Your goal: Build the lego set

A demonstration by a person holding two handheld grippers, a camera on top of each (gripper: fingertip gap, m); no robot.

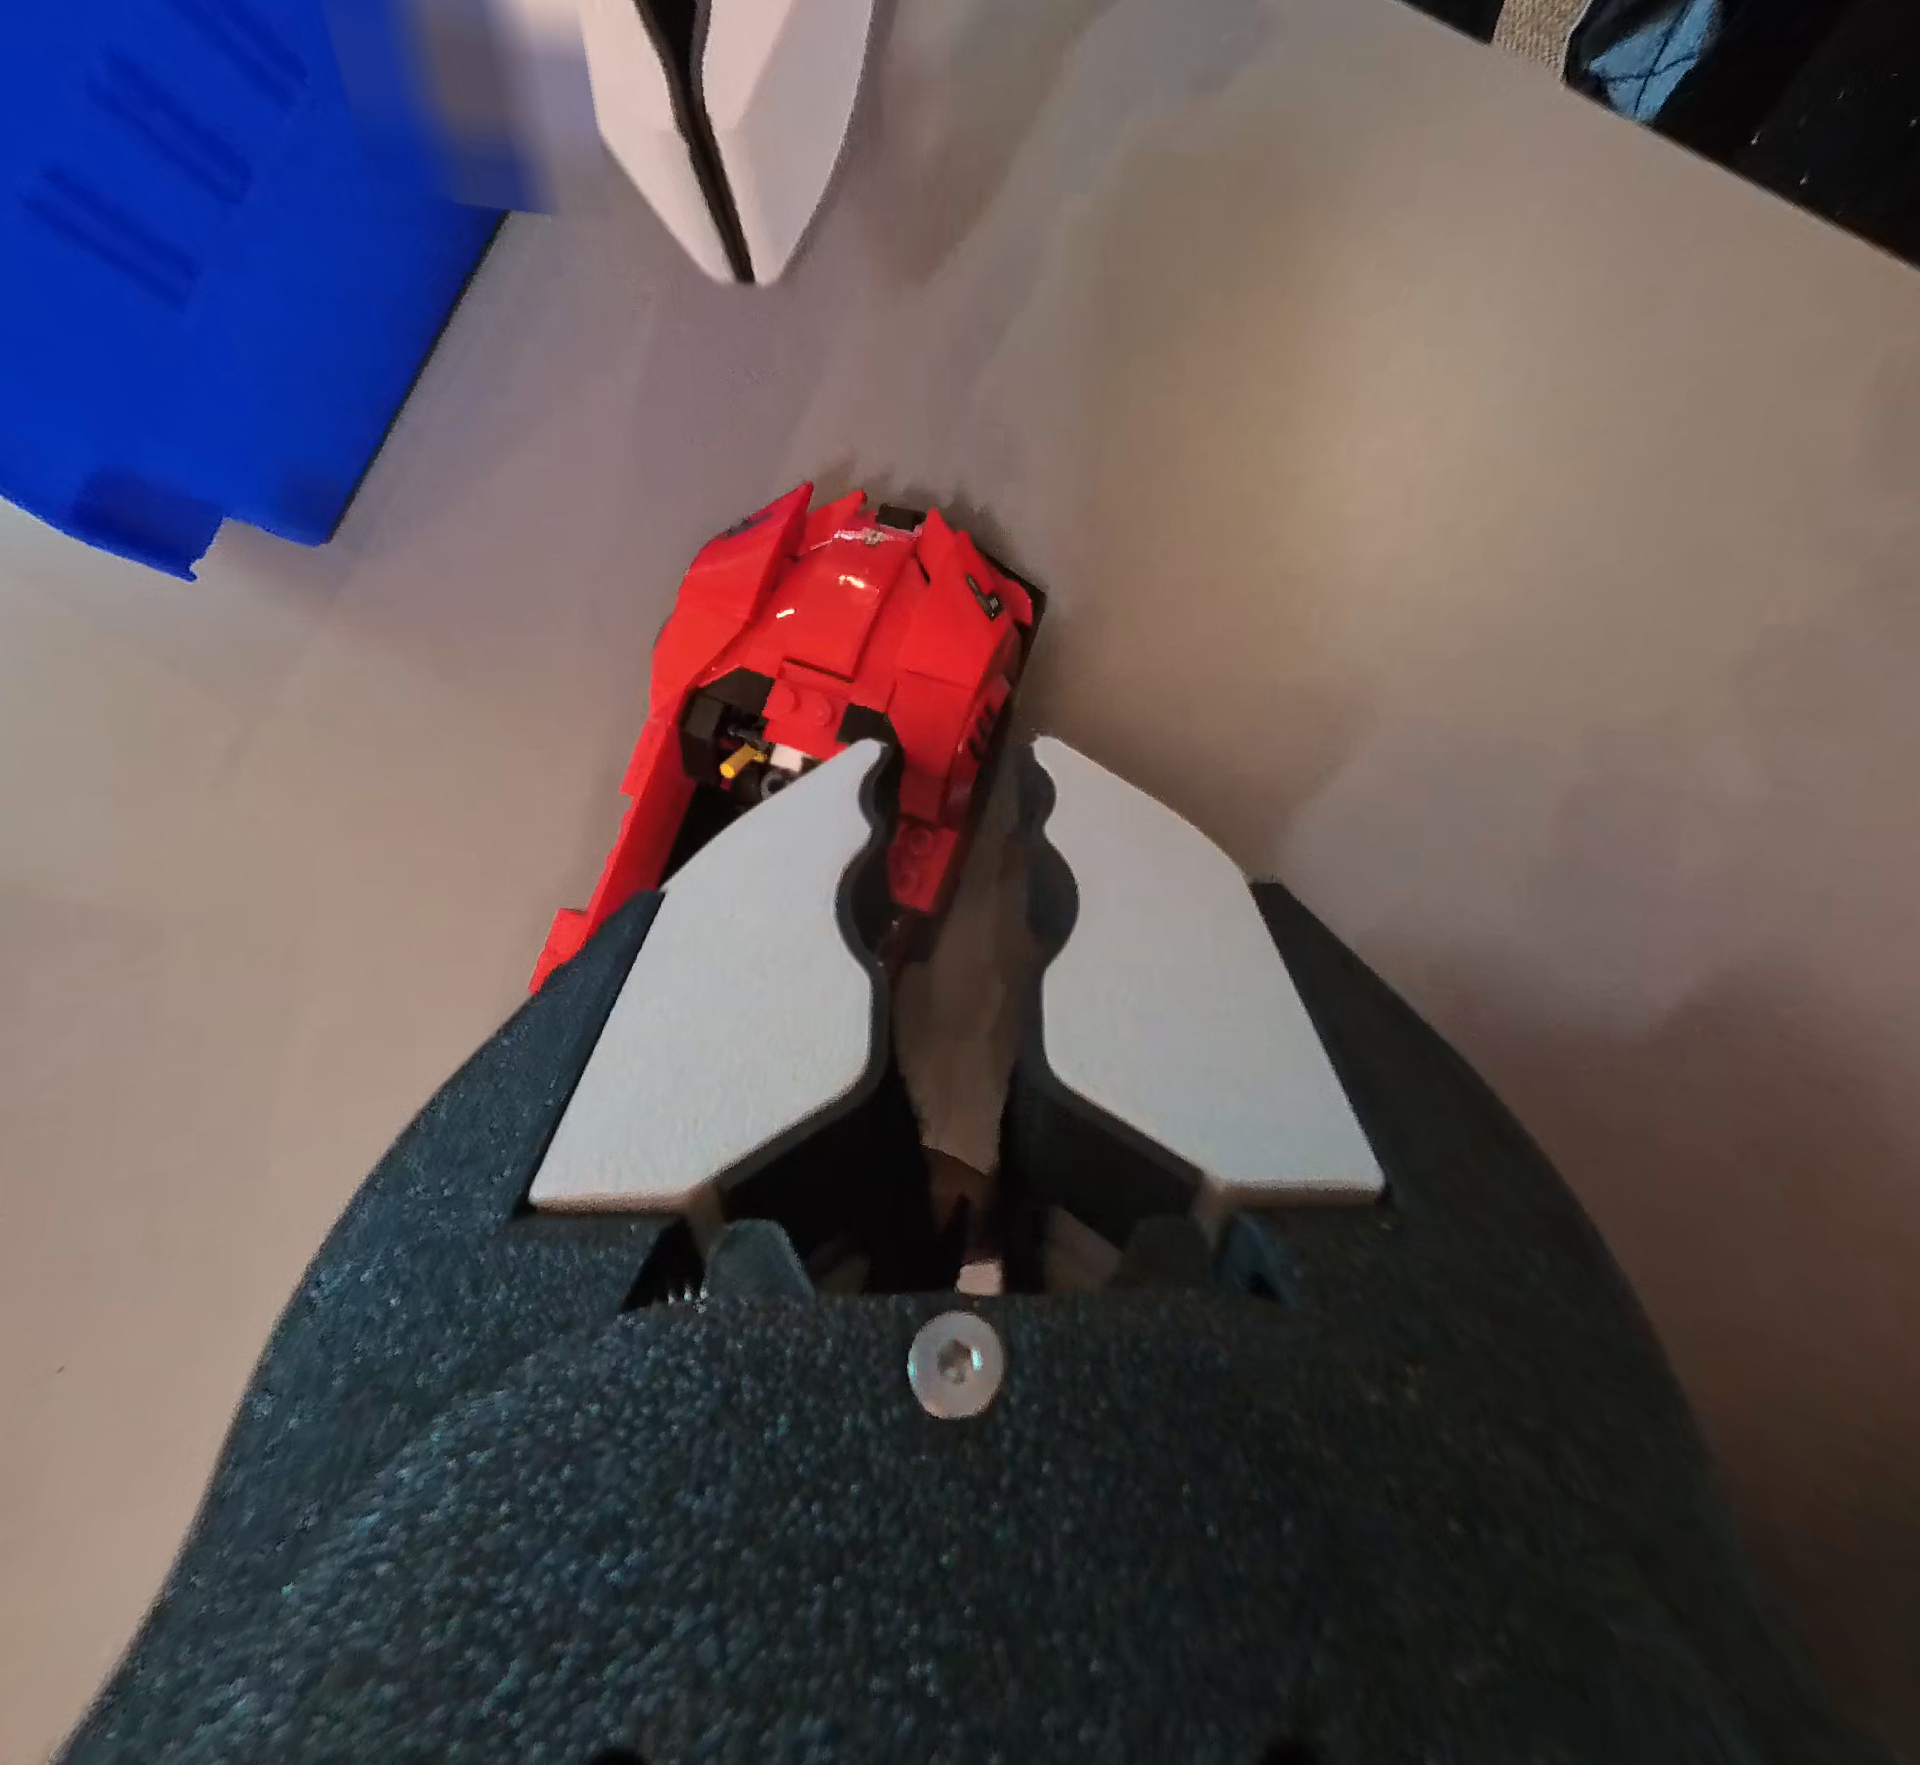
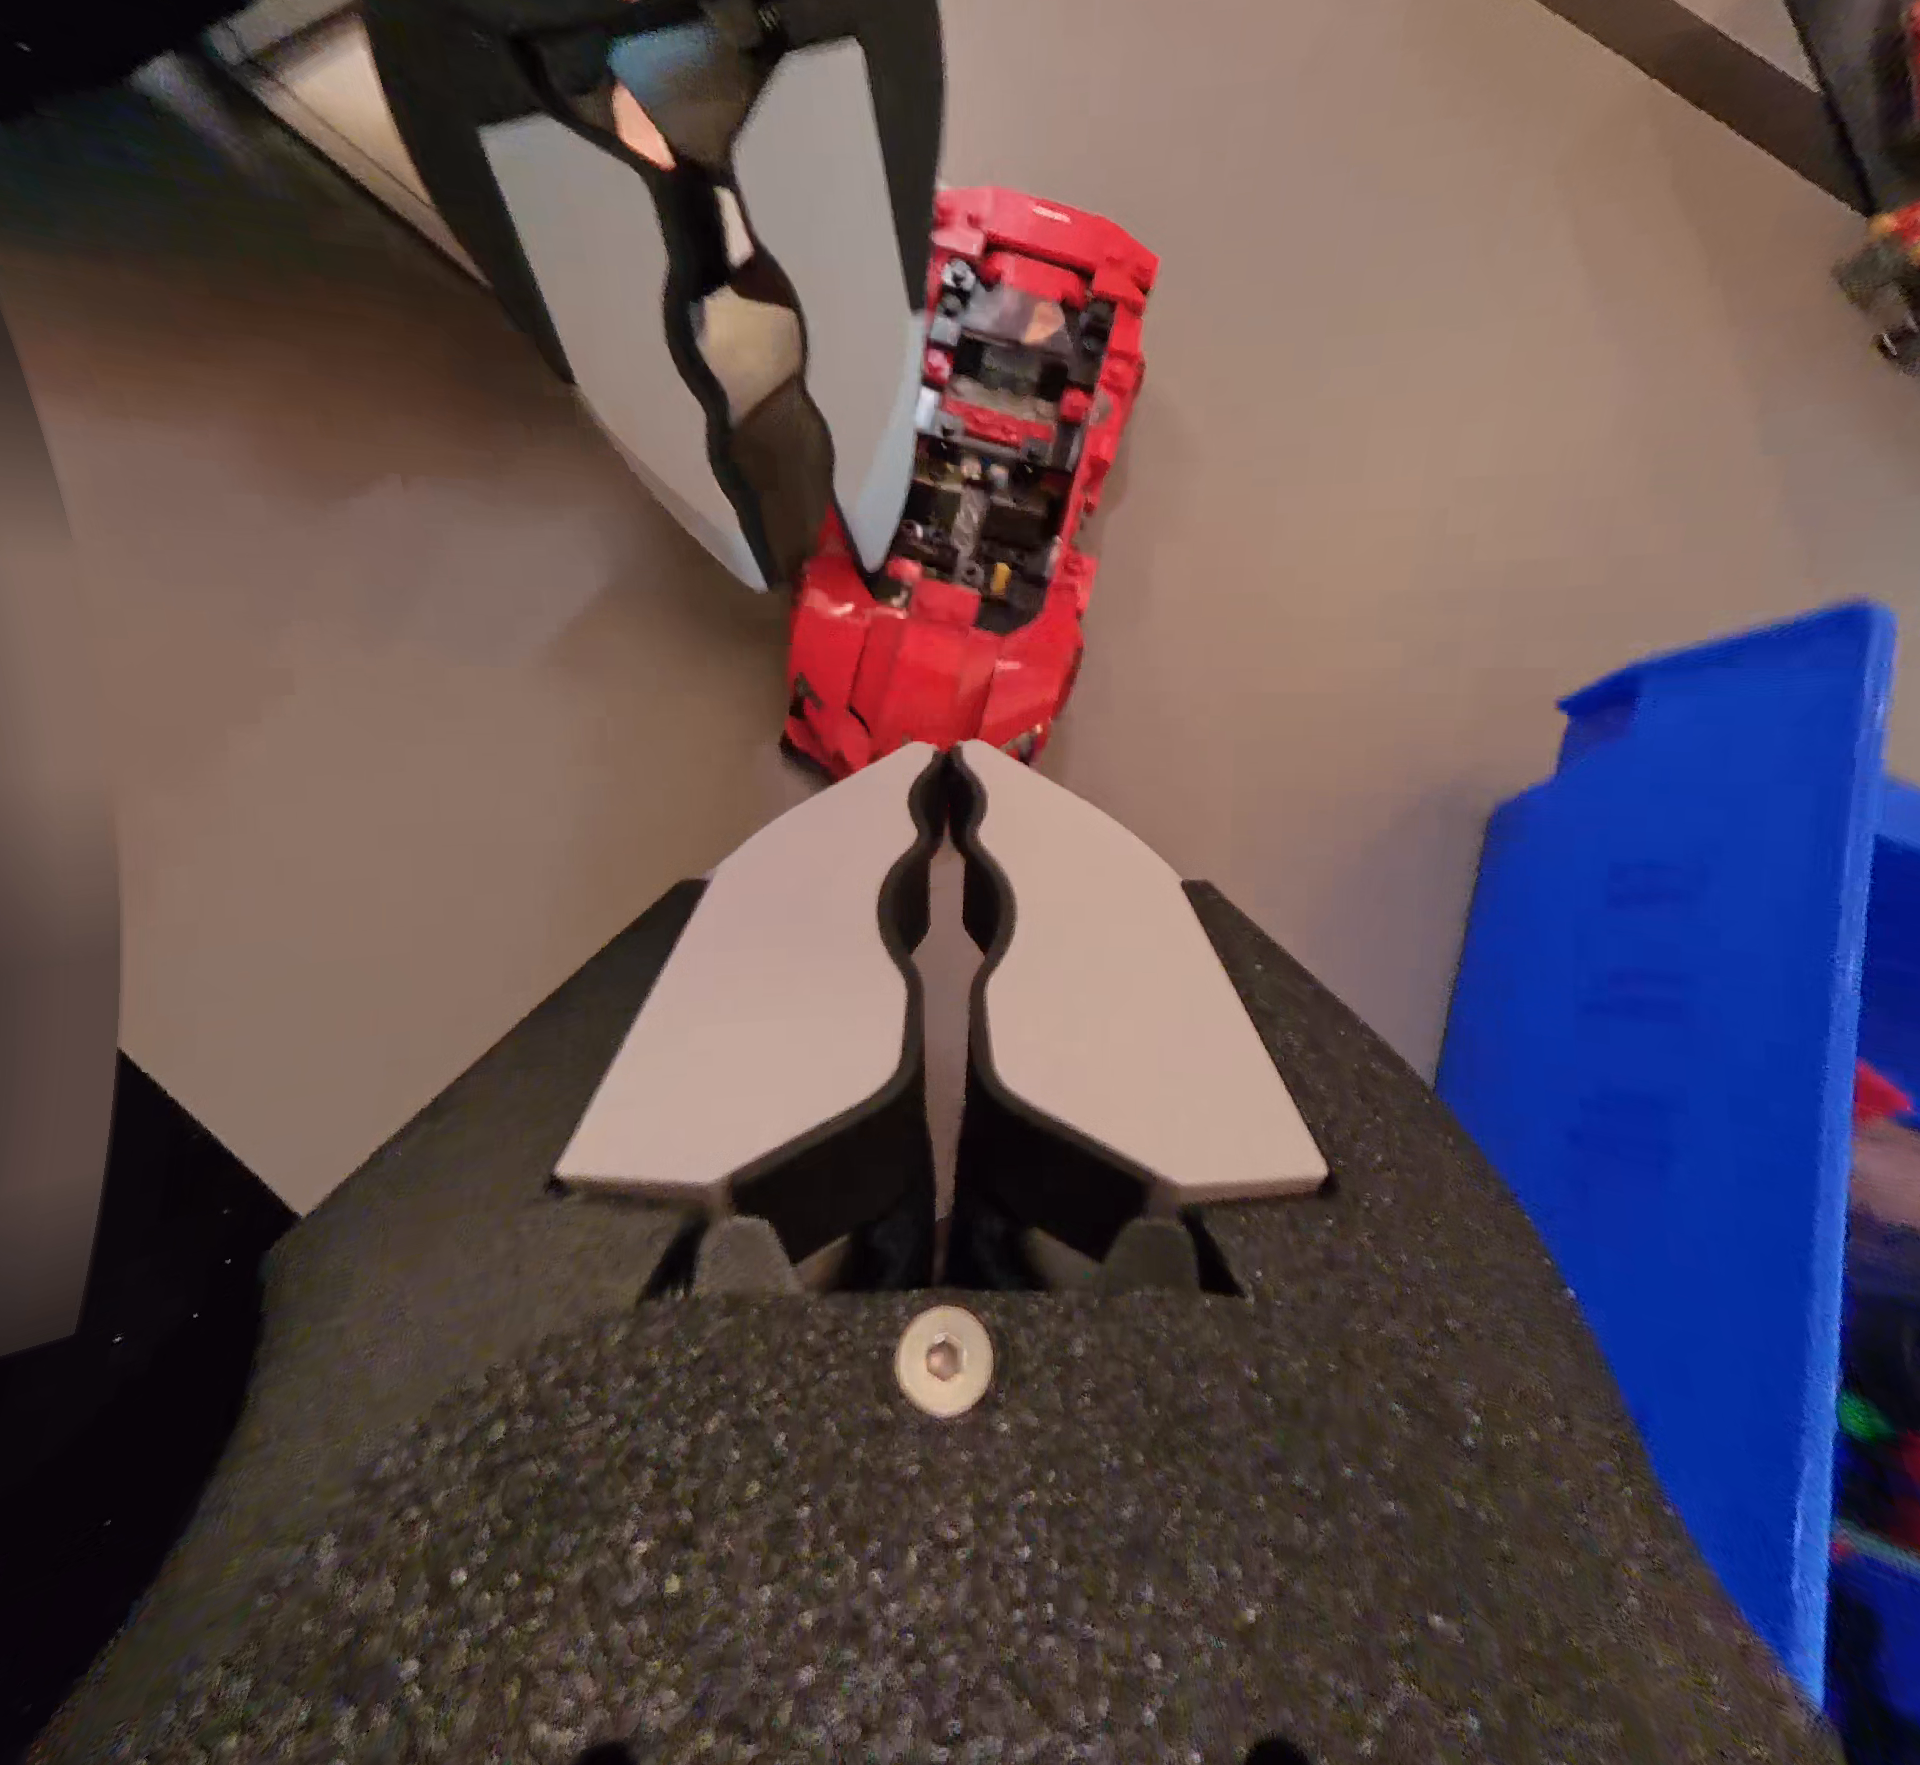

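A red Lego car [image 1: 831, 635] with an open black cockpit lies on the pale table [image 1: 1455, 572]. My left gripper [image 1: 954, 747] straddles the car's side wall by the cockpit, one finger over the interior and one outside, jaws narrowed onto that wall. The right wrist view shows the car [image 2: 935, 676] from its nose, with the left gripper [image 2: 819, 574] coming down on its left side. My right gripper [image 2: 945, 759] is shut with nothing seen between its tips, hovering just in front of the car's nose. It also shows in the left wrist view [image 1: 743, 266].
A blue parts bin [image 2: 1662, 1092] stands right of the car in the right wrist view and also shows in the left wrist view [image 1: 208, 209]. Another small Lego build [image 2: 1886, 281] sits at the far right. The table edge [image 1: 1558, 74] runs behind, with dark fabric beyond. The left gripper's tips are roughly 8 cm from the right gripper's. Both grippers' tips are roughly 40 cm from the small Lego build [image 2: 1886, 281].
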